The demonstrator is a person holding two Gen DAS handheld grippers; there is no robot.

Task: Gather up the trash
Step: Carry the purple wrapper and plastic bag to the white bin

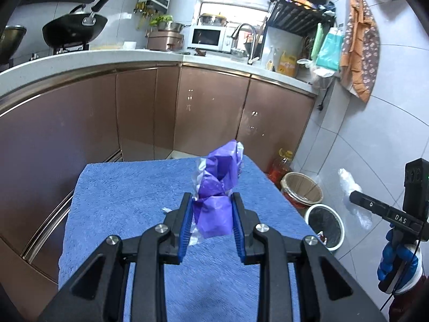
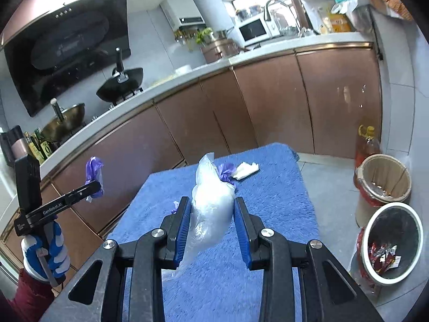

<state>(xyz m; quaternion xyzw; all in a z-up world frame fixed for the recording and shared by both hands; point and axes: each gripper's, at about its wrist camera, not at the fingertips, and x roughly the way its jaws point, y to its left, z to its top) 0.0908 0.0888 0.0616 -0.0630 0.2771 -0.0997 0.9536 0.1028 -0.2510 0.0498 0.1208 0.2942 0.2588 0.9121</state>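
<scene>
Purple bag (image 1: 214, 201) pinched between left gripper (image 1: 212, 201) fingers (image 1: 187, 225).

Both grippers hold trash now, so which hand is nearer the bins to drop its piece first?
Probably the right: its gripper, holding the clear bag, is on the side of the white bin; the left gripper is farther.

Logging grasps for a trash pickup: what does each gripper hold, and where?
Left gripper pinches the purple bag at its lower end; right gripper the clear bag mid-body.
</scene>
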